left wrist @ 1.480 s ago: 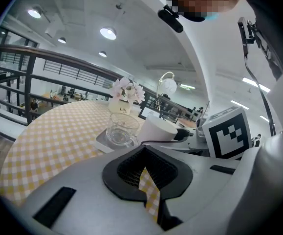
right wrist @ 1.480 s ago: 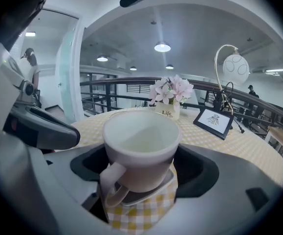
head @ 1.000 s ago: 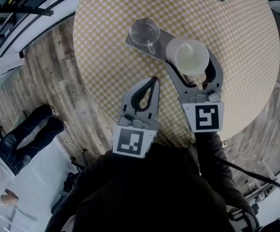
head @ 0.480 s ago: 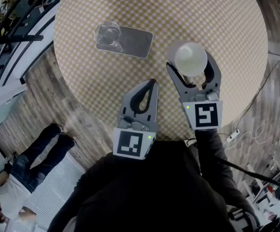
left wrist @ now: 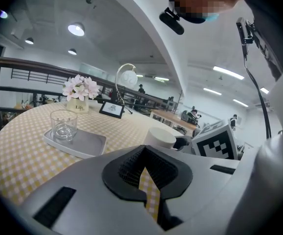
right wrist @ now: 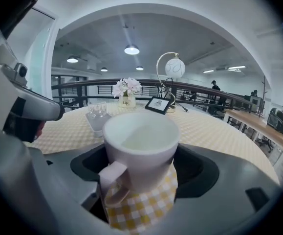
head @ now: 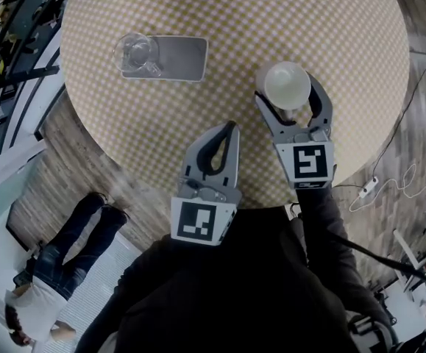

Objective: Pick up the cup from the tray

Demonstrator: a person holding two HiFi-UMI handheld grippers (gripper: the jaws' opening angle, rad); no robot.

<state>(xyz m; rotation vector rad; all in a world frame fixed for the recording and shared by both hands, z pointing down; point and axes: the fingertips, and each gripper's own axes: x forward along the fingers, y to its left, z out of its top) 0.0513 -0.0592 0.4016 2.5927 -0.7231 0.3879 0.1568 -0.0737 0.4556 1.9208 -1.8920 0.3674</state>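
Held cup (head: 287, 84) farther from tray (head: 179, 57)

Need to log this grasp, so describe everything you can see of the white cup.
The white cup is a plain, glossy, ceramic-looking mug, upright, with nothing visible inside. Its loop handle points back toward the gripper body. The right gripper has its jaws closed against the cup's sides. The cup is over the checked table, clear of the grey tray; whether it touches the cloth cannot be told.
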